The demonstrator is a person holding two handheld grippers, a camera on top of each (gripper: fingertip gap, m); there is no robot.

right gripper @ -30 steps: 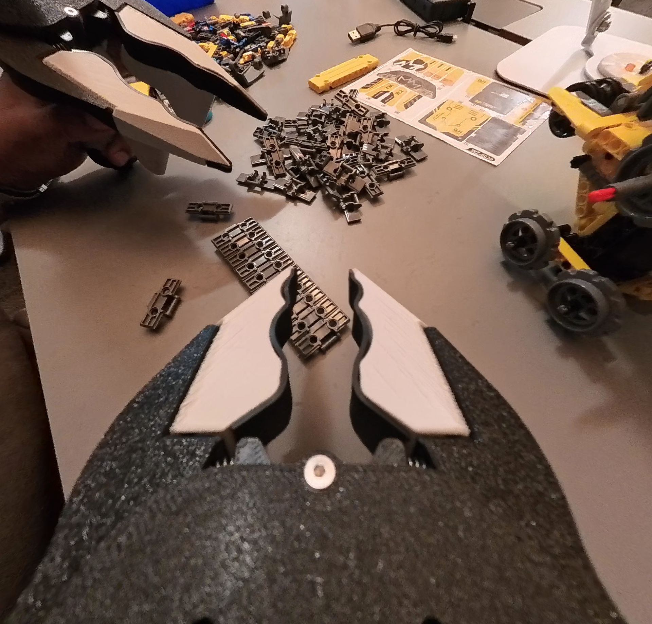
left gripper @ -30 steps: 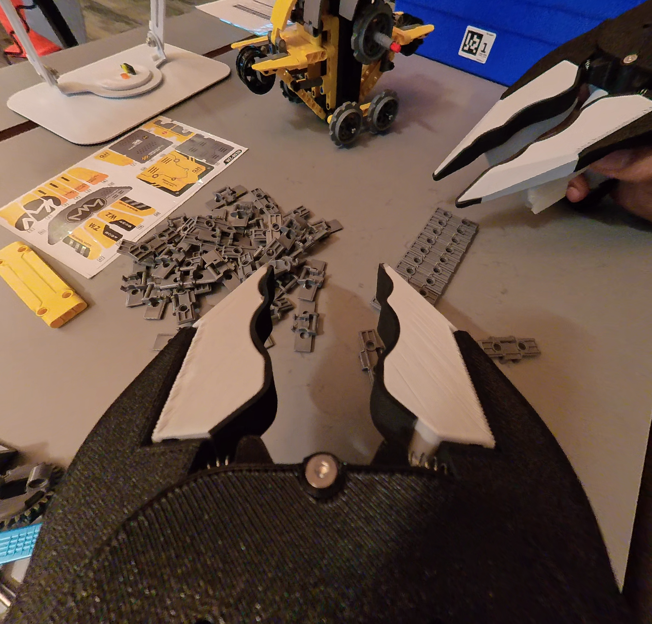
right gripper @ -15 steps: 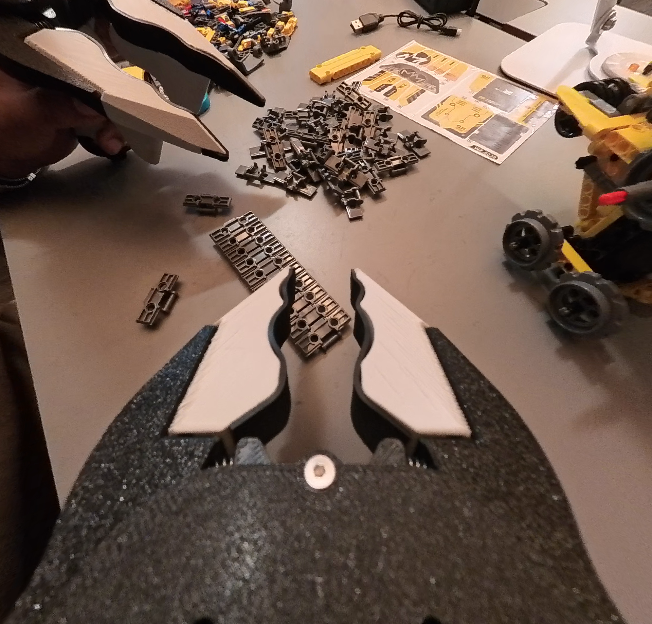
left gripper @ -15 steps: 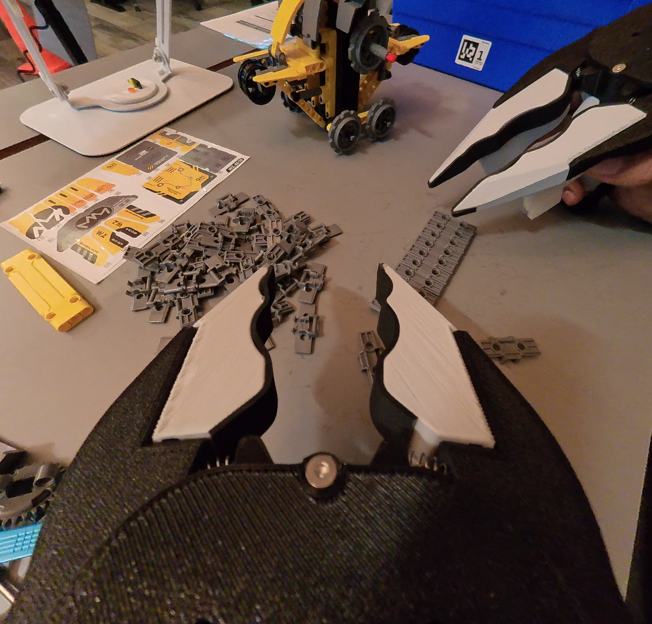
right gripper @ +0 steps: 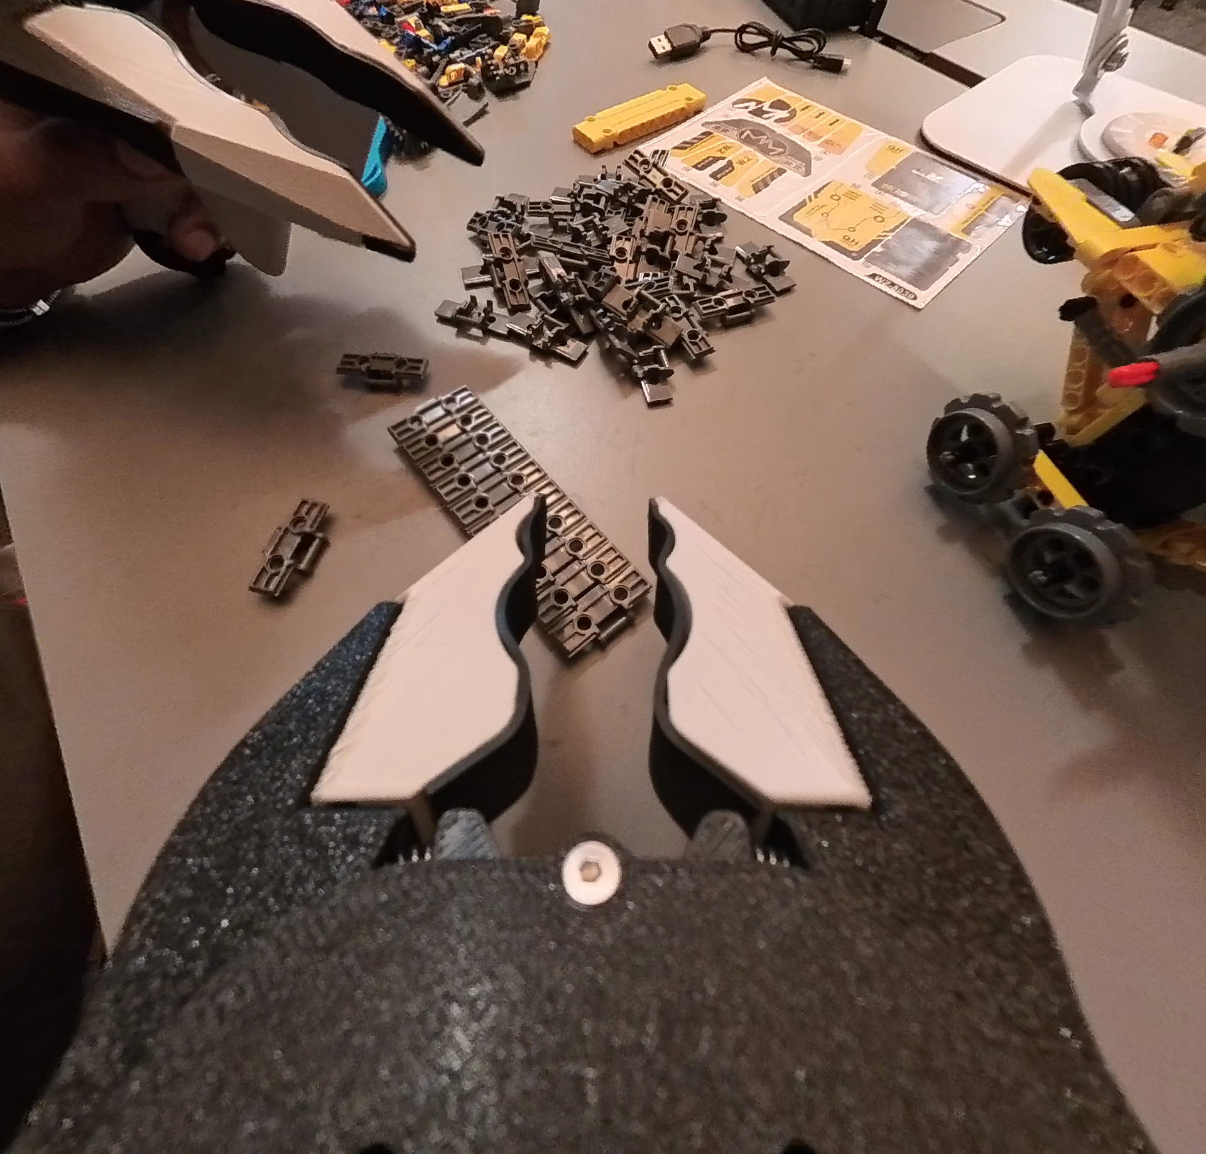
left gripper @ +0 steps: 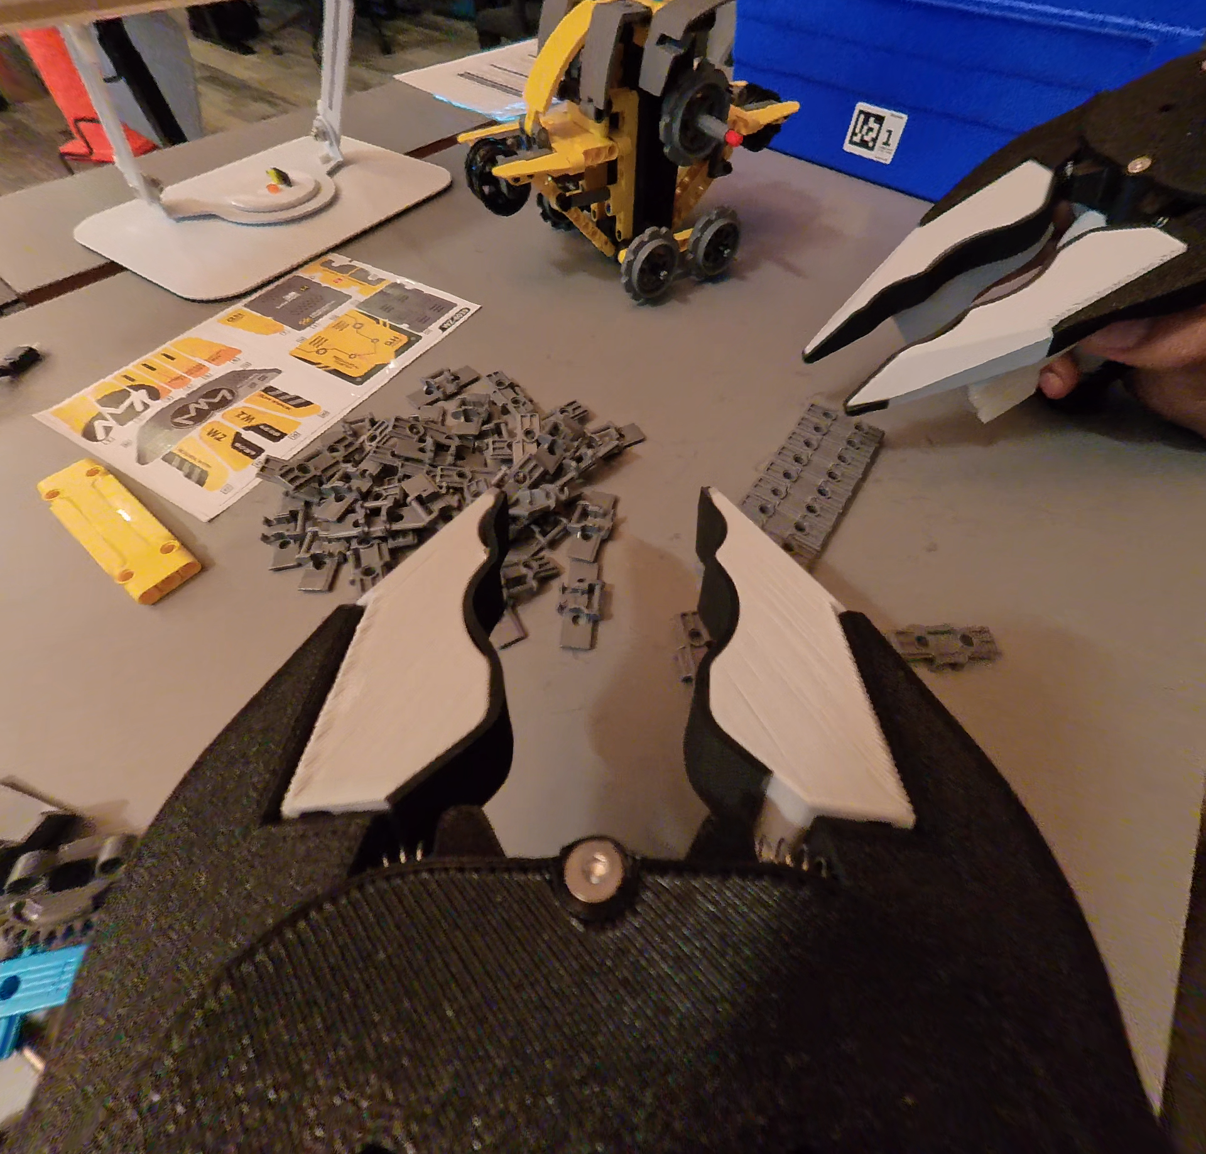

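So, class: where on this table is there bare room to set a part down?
Bare grey table lies between the link pile and the yellow model, right of the joined track strip. Crowded: around the pile and sticker sheet.

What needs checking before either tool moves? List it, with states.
1. Left tool open, empty: ok.
2. Right tool open, empty: ok.
3. Joined track strip flat on the table, under the right tool's tips: ok.
4. Pile of loose grey track links ahead of the left tool, not touched: ok.
5. Right tool's height above the strip: cannot tell.
6. Yellow wheeled model upright, apart from both tools: ok.
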